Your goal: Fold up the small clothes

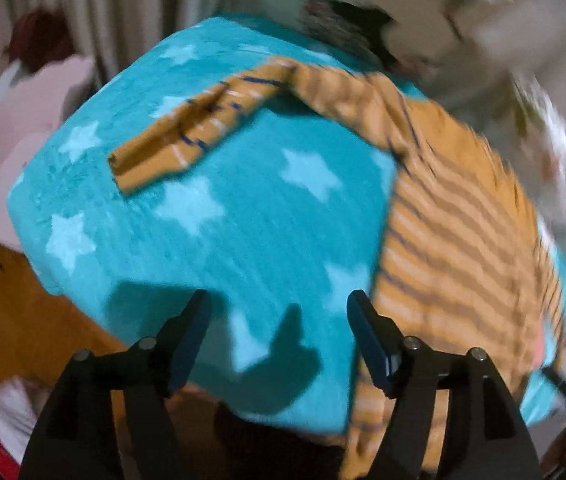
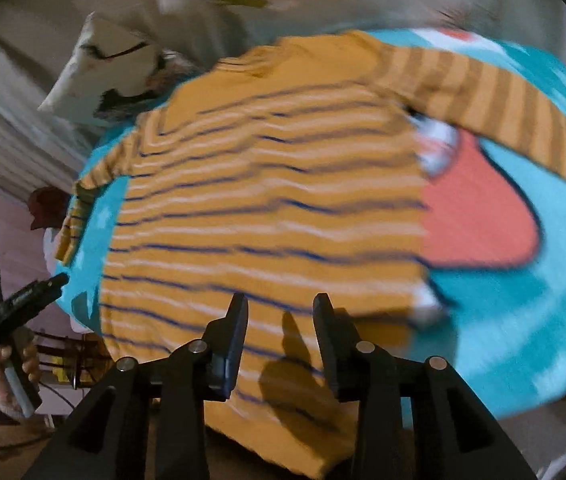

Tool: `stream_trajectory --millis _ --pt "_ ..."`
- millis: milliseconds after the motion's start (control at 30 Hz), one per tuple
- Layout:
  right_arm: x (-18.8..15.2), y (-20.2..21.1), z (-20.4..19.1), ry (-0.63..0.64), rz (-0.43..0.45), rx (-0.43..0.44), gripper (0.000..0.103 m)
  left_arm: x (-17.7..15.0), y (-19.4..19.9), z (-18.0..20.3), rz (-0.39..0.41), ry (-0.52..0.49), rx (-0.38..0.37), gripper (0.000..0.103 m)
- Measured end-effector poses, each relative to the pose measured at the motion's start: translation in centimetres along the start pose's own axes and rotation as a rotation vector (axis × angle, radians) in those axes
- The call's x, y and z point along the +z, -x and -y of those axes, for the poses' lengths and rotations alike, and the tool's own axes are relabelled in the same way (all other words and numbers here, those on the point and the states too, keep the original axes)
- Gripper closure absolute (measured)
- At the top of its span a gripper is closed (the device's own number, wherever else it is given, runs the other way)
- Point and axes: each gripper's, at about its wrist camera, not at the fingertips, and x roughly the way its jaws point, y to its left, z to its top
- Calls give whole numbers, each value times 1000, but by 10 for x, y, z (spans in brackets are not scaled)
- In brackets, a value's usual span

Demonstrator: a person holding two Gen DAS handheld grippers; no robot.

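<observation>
**Two open grippers above a striped shirt on a star blanket**

The left gripper (image 1: 279, 336) hangs over the near edge of the blanket (image 1: 219, 208). Its two dark fingers are wide apart and hold nothing. Their shadow falls on the blanket just under them. The right gripper (image 2: 281, 340) hangs over the near hem of the shirt (image 2: 267, 200). Its fingers are partly apart, closer together than the left ones, and they hold nothing too. Their shadow lies on the shirt.

The shirt lies flat and spread out on the blanket. In the left view only its side shows, at the right of the blanket, with one sleeve (image 1: 187, 128) stretched out far across the blanket. The right view shows the whole body of the shirt, with the neck at the far end and the other sleeve (image 2: 495, 96) reaching off to the right. That view also shows the left gripper (image 2: 19, 304) from outside, held in a hand (image 2: 13, 376) off the left edge of the blanket.

The shirt is soft orange cloth with thin blue and white stripes. Its sleeves have wider brown-orange bands. The blanket is fluffy and teal with pale stars (image 1: 191, 204). In the right view it has a big pink shape (image 2: 479, 216) with a dark outline, right of the shirt.

Beyond the blanket lies a white pillow (image 2: 99, 76). Both views are blurry.
</observation>
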Motion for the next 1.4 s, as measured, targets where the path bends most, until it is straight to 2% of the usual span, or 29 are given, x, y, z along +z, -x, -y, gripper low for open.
stream_trajectory --millis 100,200,333,400,533,567,667,733,800,833,867,900,933,1033,1167,1267,1300,1400 --pt "16 -21 -37 41 8 27 64 29 -13 -21 18 80 -61 26" --pt "32 -40 -74 91 14 26 63 54 -24 -38 25 111 -4 26" --pt "52 -52 -117 165 43 -6 63 74 -19 -61 98 42 90 26" --pt "57 -58 -128 168 46 -2 60 80 -20 -73 110 6 113 26" --pt "57 -79 -144 170 1 -7 59 96 -32 -86 98 -102 130 26" --pt "56 -86 -147 175 -17 -12 59 98 -33 -90 96 -116 136 26" --pt "55 -97 -158 193 -43 -27 59 104 -40 -97 84 -119 92 26" --pt "56 -103 -164 207 -53 -40 59 105 -53 -97 56 -159 108 27" --pt "57 -107 -169 208 -58 -49 59 109 -67 -97 3 -181 116 59" --pt "57 -109 -170 204 -61 -51 59 112 -68 -100 -1 -181 97 70" --pt "57 -111 -171 201 -64 -52 59 118 -67 -103 -9 -172 81 99" --pt "57 -112 -172 199 -67 -54 59 127 -67 -109 -44 -147 54 99" --pt "56 -113 -173 199 -69 -58 59 139 -62 -120 -45 -105 33 99" --pt "56 -116 -173 196 -74 -61 59 171 -42 -140 -2 -59 51 99" --pt "54 -122 -169 158 -91 -49 59 217 -11 -153 41 -36 28 99" --pt "52 -128 -165 126 -107 -39 59 233 2 -138 46 -71 -1 99" --pt "51 -129 -164 116 -110 -37 59 232 5 -130 47 -93 -2 99" --pt "48 -128 -160 98 -107 -35 59 219 14 -94 25 -162 -64 99"
